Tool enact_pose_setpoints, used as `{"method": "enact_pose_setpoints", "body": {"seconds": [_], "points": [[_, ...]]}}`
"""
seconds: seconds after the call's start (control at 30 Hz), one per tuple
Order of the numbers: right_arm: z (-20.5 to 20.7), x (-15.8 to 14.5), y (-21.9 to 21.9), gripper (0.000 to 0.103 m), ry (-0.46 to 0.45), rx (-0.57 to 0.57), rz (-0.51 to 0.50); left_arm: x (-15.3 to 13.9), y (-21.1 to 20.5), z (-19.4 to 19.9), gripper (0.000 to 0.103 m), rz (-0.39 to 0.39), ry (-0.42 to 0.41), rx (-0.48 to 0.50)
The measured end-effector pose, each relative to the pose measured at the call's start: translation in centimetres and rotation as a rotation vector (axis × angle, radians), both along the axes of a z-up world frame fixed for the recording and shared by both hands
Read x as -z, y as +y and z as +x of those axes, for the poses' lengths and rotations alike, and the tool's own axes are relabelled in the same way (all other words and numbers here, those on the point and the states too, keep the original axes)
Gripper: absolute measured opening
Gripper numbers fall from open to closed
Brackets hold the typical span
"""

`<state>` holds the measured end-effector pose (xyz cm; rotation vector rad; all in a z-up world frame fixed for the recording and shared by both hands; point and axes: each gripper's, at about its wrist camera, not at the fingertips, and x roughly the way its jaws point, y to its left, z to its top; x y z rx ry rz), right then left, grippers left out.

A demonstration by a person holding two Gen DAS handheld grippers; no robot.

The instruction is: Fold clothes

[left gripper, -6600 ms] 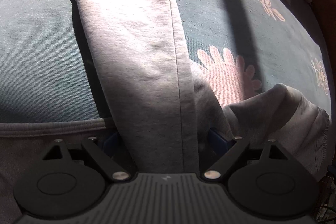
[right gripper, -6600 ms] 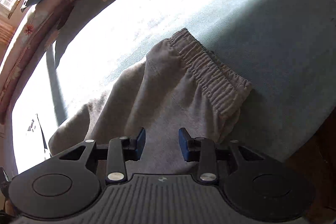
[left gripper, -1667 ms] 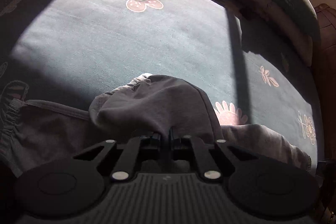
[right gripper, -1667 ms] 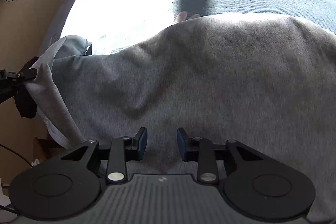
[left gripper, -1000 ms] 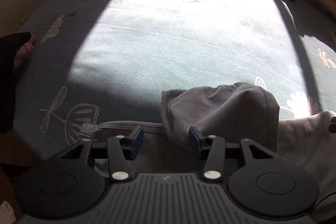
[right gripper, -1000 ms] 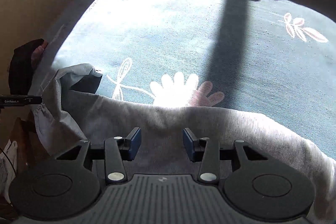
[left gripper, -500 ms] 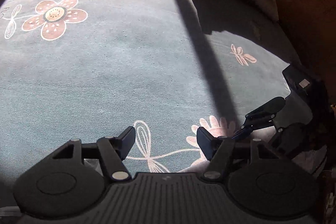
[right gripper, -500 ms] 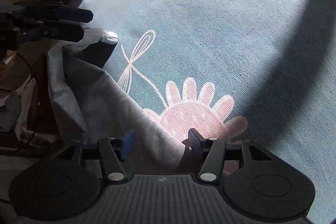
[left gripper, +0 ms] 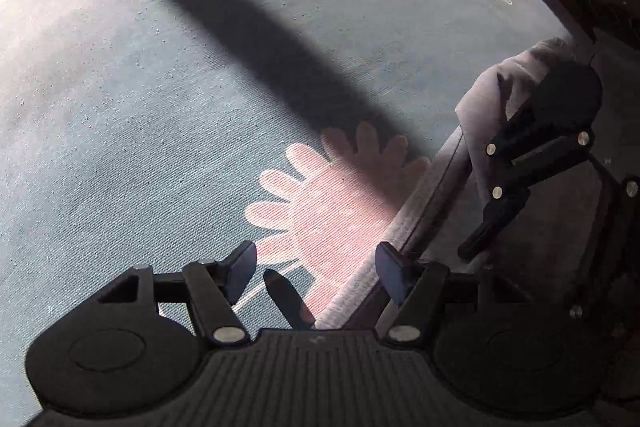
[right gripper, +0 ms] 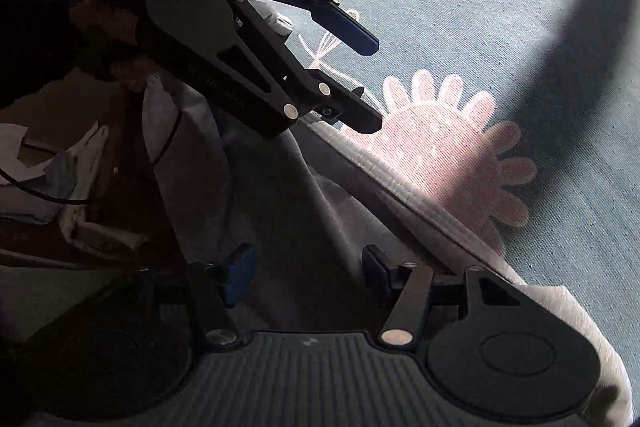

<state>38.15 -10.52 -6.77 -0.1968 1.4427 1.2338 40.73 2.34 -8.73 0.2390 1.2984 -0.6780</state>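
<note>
We see one garment: a soft grey knit sweatpant-like piece of clothing (right gripper: 320,211) with a ribbed, stitched hem running diagonally from the centre toward the lower right of the right wrist view. It lies on a blue-green woven bedspread (left gripper: 140,107) printed with pink flowers, its hem crossing the edge of one large pink flower (right gripper: 452,143). In the left wrist view the same grey cloth occupies the right side of the frame, its hem slanting from lower centre up toward the upper right. We count two black two-finger grippers. The left gripper (left gripper: 316,263) has its jaws spread wide over the bedspread, nothing between them, with the hem passing just beside its right finger. The right gripper (right gripper: 306,271) also stands with jaws wide apart, grey fabric lying under and between its blue-padded fingers but not pinched. Each gripper shows in the other's view: the left one at the upper left of the right wrist view, the right one at the right edge of the left wrist view. A dark band of shadow crosses the bedspread diagonally.
</note>
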Motion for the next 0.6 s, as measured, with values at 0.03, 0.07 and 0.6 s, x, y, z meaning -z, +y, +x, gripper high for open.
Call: {"method": "enact_pose_setpoints", "body": {"seconds": [0.03, 0.07, 0.6], "points": [[-0.1, -0.1, -0.2, 0.064, 0.001, 0.008, 0.005, 0.3, -0.9, -0.3, 0.065, -0.001, -0.004, 0.047], [-0.2, -0.3, -0.4, 0.064, 0.002, 0.016, 0.009, 0.5, -1.5, -0.4, 0.065, -0.004, -0.001, 0.076], [-1.8, -2.1, -7.2, 0.072, 0.058, 0.258, 0.014, 1.0, -8.0, 1.0, 0.071, -0.030, -0.125, 0.152]]}}
